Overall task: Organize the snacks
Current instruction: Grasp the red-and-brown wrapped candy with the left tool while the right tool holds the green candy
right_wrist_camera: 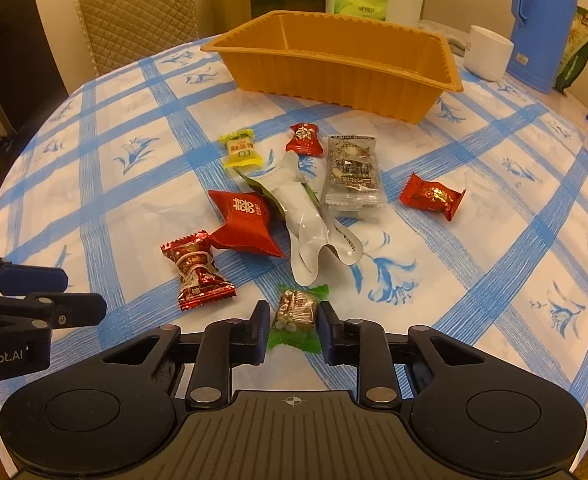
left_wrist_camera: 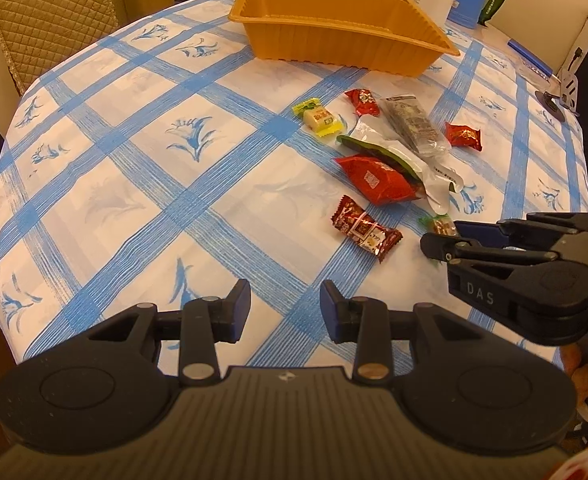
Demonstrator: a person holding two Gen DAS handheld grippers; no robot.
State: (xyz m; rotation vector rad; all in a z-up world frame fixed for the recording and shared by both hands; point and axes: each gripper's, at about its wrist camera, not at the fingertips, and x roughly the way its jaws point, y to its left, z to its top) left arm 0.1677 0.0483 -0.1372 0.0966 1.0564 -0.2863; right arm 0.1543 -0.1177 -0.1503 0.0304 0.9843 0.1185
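Several wrapped snacks lie loose on the blue-checked tablecloth in front of an empty orange tray (right_wrist_camera: 414, 98) (left_wrist_camera: 334, 46). My right gripper (right_wrist_camera: 294, 330) is low over a green-wrapped candy (right_wrist_camera: 297, 312), which sits between its open fingers; the fingers flank it closely, and contact cannot be told. That candy peeks out by the right gripper in the left wrist view (left_wrist_camera: 440, 225). My left gripper (left_wrist_camera: 285, 308) is open and empty above bare cloth, left of a brown-red candy (left_wrist_camera: 364, 232) (right_wrist_camera: 197, 270). A big red packet (right_wrist_camera: 245, 224) and a white-green pouch (right_wrist_camera: 310, 220) lie mid-pile.
A yellow candy (right_wrist_camera: 241, 152), two small red candies (right_wrist_camera: 305, 139) (right_wrist_camera: 432, 196) and a clear nut bar (right_wrist_camera: 352, 172) lie nearer the tray. A white cup (right_wrist_camera: 488, 53), blue jug (right_wrist_camera: 542, 20) and tissue pack (right_wrist_camera: 356, 0) stand behind. A quilted chair (right_wrist_camera: 133, 12) is at the far left.
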